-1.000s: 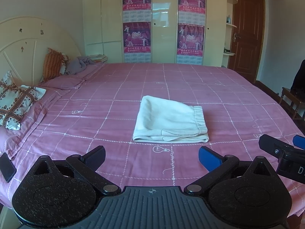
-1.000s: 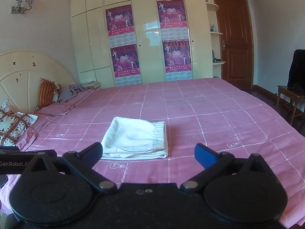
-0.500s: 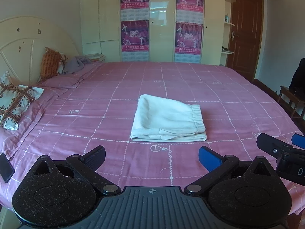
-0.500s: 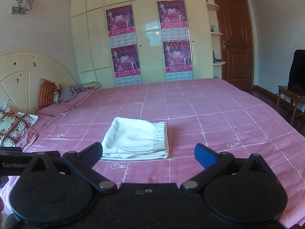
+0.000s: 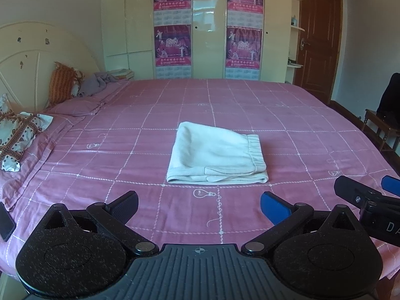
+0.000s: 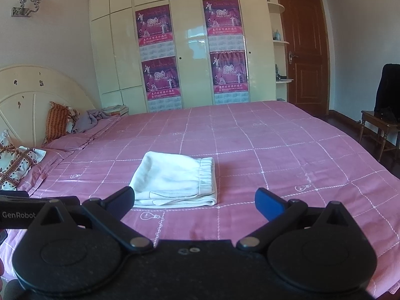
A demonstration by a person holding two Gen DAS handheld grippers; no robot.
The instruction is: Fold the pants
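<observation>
The white pants (image 5: 215,156) lie folded into a neat rectangle on the pink checked bed sheet (image 5: 125,130), elastic waistband toward the right. They also show in the right wrist view (image 6: 175,181). My left gripper (image 5: 200,203) is open and empty, held back from the pants near the bed's front edge. My right gripper (image 6: 195,201) is open and empty, also short of the pants, just to their right. The right gripper also shows at the right edge of the left wrist view (image 5: 362,192).
Pillows (image 5: 22,132) and an orange cushion (image 5: 62,85) lie by the headboard at the left, with a grey cloth (image 5: 97,82). A black phone (image 5: 5,221) lies at the bed's left front. A wardrobe (image 6: 190,50) stands behind; a wooden chair (image 6: 380,130) is at the right.
Both grippers have drifted back slightly and stay open. The folded pants have not moved.
</observation>
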